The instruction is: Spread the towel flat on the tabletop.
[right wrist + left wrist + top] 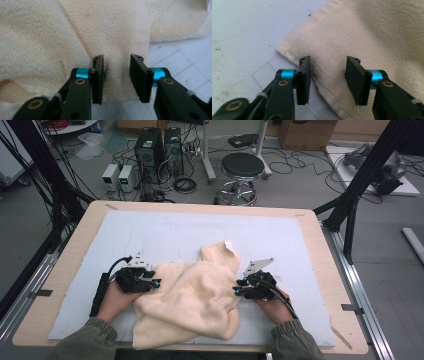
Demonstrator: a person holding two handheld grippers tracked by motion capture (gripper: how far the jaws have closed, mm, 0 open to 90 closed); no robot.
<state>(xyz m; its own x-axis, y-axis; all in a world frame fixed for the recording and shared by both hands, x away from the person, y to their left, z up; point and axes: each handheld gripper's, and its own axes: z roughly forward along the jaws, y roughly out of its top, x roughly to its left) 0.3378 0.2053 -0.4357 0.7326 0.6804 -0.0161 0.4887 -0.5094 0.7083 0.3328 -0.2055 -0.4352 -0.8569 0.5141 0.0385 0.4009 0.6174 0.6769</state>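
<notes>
The cream towel (187, 302) lies crumpled on the near half of the pale blue mat (165, 227), its lower edge close to the person's side of the table (330, 255) and one corner folded up toward the middle of the mat. The left gripper (152, 282) sits at the towel's left edge; in the left gripper view its jaws stand apart over the cloth (362, 37), just inside a hemmed corner, with a strip of towel between the pads and neither pad pressing on it. The right gripper (239, 287) sits at the towel's right edge; in the right gripper view its jaws are also apart, straddling a raised band of towel (117, 32) next to the hem, the pads close to the cloth but not clamped on it. The person's hands hold both grippers from the bottom of the high view, olive sleeves (95, 332) showing at the wrists. Beyond the table stand a black stool (242, 167), two computer towers (150, 147) and loose cables on the grey floor.
</notes>
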